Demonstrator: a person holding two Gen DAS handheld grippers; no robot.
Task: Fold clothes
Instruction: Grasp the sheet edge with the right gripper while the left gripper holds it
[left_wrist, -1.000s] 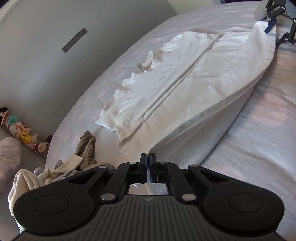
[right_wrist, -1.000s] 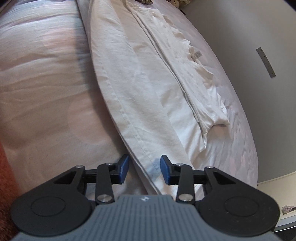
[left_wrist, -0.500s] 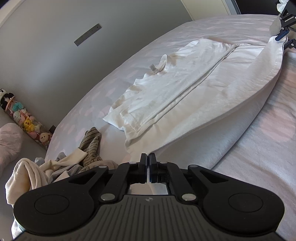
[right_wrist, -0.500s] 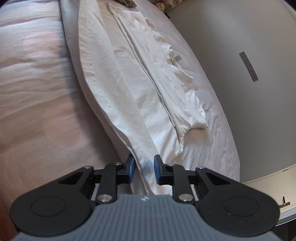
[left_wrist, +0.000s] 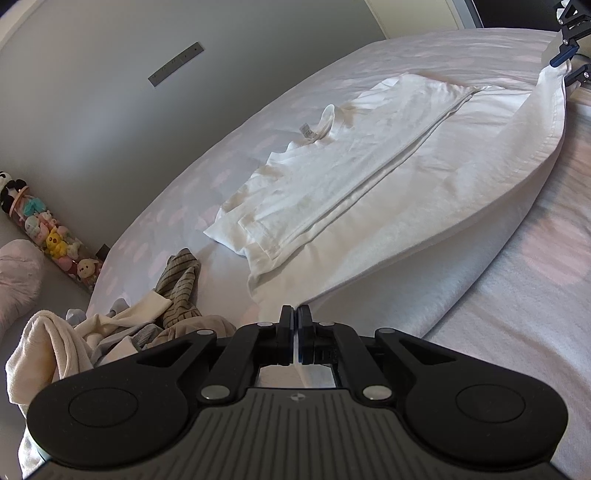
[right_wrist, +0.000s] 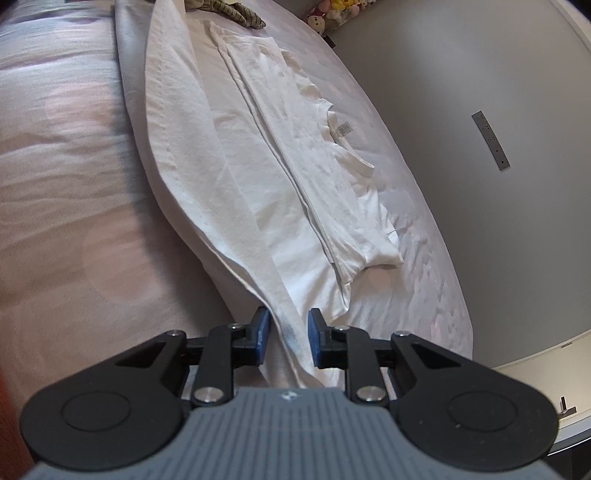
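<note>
A white T-shirt (left_wrist: 369, 177) lies on the bed, its far side folded lengthwise over the middle, neck label up. My left gripper (left_wrist: 296, 321) is shut on one end of the shirt's near edge and lifts it. My right gripper (right_wrist: 287, 330) is at the other end of that edge; its blue pads (right_wrist: 261, 330) stand a little apart with the shirt (right_wrist: 266, 177) cloth between them. The right gripper also shows far off in the left wrist view (left_wrist: 569, 62). The lifted edge hangs as a long flap between the two grippers.
The bed (left_wrist: 535, 295) has a pale pink-spotted cover. A pile of other clothes (left_wrist: 122, 328), one striped, lies at the bed's left end. A tube of plush toys (left_wrist: 48, 236) stands by the grey wall. A cabinet edge (right_wrist: 554, 369) is right of the bed.
Both grippers have raised the shirt's near edge and drawn it taut. The right gripper's pads narrowed half a second ago and now stand wider around the cloth.
</note>
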